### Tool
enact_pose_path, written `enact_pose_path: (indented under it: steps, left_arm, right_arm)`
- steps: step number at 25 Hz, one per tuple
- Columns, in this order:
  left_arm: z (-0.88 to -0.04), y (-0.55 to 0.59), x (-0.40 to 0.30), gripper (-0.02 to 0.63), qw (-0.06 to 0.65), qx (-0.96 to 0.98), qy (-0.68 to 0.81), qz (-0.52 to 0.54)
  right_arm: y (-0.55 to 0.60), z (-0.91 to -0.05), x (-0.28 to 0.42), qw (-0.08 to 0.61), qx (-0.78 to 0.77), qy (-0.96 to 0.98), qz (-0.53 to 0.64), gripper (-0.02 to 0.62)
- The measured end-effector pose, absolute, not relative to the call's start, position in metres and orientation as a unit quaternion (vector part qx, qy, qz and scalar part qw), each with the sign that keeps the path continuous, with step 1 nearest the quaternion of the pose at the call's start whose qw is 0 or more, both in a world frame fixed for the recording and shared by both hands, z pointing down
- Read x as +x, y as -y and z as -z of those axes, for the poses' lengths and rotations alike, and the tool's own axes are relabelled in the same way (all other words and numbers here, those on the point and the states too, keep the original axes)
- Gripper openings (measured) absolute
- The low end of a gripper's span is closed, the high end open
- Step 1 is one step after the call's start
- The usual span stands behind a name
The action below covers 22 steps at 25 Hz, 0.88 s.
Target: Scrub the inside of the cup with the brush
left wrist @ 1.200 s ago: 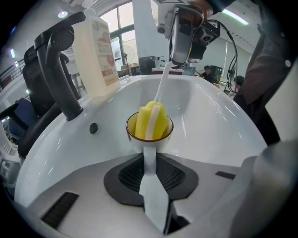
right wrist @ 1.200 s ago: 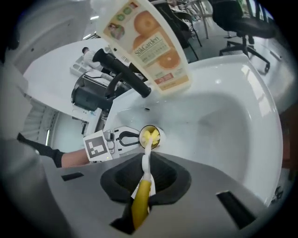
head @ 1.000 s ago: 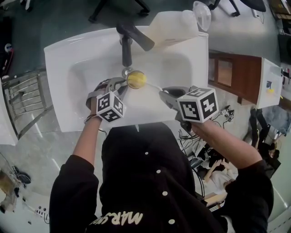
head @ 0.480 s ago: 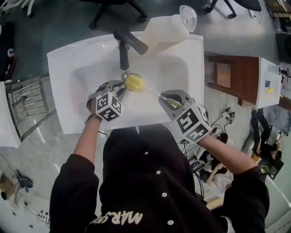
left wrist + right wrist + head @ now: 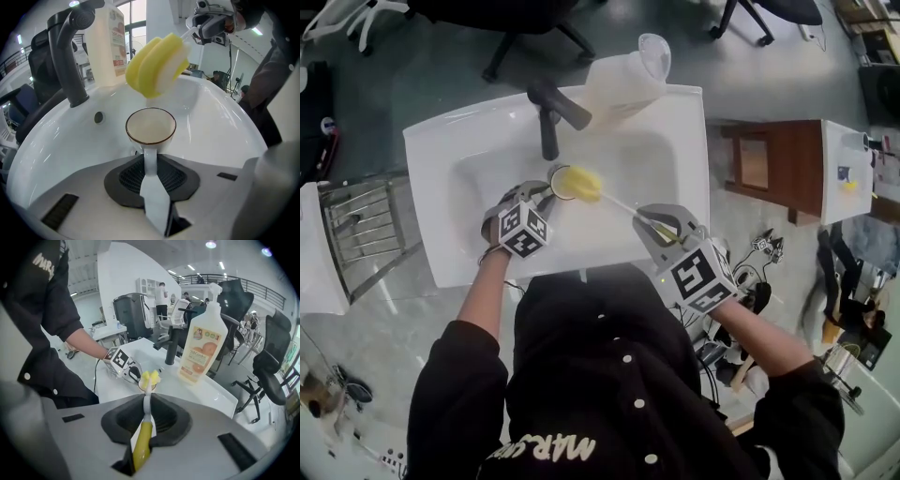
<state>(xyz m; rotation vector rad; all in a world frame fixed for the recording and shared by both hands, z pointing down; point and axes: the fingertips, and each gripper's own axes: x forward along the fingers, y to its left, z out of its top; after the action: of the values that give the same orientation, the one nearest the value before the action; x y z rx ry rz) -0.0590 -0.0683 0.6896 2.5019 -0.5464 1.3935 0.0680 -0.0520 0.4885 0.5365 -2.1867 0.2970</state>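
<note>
A white cup [image 5: 150,125] with a dark rim stands mouth-up over the sink basin [image 5: 220,122]. My left gripper [image 5: 150,161] is shut on its handle. The brush's yellow sponge head [image 5: 157,65] hangs just above the cup's mouth, clear of the rim. In the head view the cup [image 5: 556,177] shows beside the sponge head [image 5: 579,185], with the left gripper [image 5: 542,194] near it. My right gripper [image 5: 652,218] is shut on the brush's yellow handle [image 5: 143,446]. Along its thin stem the sponge head [image 5: 150,377] sits over the cup.
A dark faucet [image 5: 551,112] rises at the back of the white sink [image 5: 441,159]. An orange-labelled soap bottle [image 5: 623,80] stands on the back right corner. A metal rack [image 5: 356,230] is left of the sink, a brown cabinet [image 5: 769,159] to the right.
The sponge head has come up out of the cup and now hangs above its mouth. The right gripper rose and rolled; its marker cube shows a different side. The left gripper and cup stayed put.
</note>
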Motion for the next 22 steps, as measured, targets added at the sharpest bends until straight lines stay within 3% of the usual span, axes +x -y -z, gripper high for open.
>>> enact_pose_path:
  steps: [8,22]
  left_arm:
    - [-0.691,0.067,-0.062,0.094,0.117,0.846,0.197,-0.482]
    - [-0.651,0.075,-0.078,0.163,0.099,0.846,0.232,-0.47]
  right_arm:
    - [0.049,-0.46,0.081,0.359,0.277,0.88,-0.142,0.048]
    - [0.042,-0.413,0.077,0.25,0.286,0.918,-0.116,0.048]
